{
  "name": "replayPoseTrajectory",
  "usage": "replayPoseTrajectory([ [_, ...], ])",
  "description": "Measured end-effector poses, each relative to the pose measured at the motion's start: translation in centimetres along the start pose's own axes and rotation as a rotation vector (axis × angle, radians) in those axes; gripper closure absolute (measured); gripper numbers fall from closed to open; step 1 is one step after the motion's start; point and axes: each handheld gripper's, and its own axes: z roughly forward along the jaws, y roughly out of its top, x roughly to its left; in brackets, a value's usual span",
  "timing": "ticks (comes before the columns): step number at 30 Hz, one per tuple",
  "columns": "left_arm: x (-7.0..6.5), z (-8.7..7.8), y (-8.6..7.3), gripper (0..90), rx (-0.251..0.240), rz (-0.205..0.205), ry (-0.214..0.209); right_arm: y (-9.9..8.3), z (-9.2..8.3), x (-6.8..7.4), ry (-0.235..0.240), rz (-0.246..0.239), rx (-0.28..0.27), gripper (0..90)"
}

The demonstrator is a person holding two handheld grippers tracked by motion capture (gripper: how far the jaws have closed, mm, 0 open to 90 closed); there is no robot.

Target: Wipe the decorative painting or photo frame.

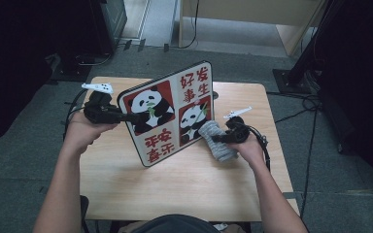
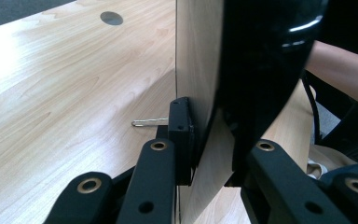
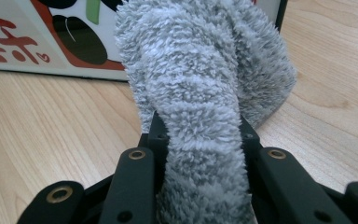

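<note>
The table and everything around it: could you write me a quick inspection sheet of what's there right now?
Surface: light wooden table, with a round hole.
Job's things: panda board held tilted, its lower corner on the table; grey fluffy cloth against its face.
Clutter: nothing seen.
Grippers: left gripper shut on the board's edge; right gripper shut on the cloth.
Cables: black cable loops by each gripper; more cables on the floor at right.
Surroundings: grey carpet floor, dark stand base at right, wooden furniture behind.
</note>
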Motion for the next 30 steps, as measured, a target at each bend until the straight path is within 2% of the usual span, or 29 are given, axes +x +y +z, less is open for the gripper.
replayPoseTrajectory([
  [7, 0.1, 0.0, 0.0, 79.1, -0.002, 0.001, -0.004, 0.3, -1.1, 0.0, 0.012, 0.025, -0.025, 69.8],
  [11, 0.0, 0.0, 0.0, 79.2, -0.002, 0.000, -0.001, 1.2, -2.3, 0.4, 0.013, 0.017, -0.048, 69.9],
  [18, -0.1, 0.0, 0.0, 79.5, -0.003, 0.002, 0.005, 3.6, -4.7, 1.6, 0.012, -0.013, -0.078, 70.1],
  [20, -0.1, 0.0, 0.0, 79.5, -0.003, 0.002, 0.006, 4.6, -5.7, 2.0, 0.013, -0.007, -0.090, 70.1],
  [25, -0.1, 0.0, 0.0, 79.6, -0.001, 0.002, 0.007, 6.0, -6.8, 2.7, 0.022, -0.017, -0.089, 70.1],
  [26, -0.1, 0.0, 0.0, 79.6, -0.002, 0.001, 0.005, 6.9, -7.6, 3.1, 0.018, -0.021, -0.087, 70.1],
  [30, -0.2, 0.0, 0.0, 79.6, 0.002, 0.004, 0.009, 8.1, -8.5, 3.4, 0.012, -0.039, -0.087, 70.1],
])
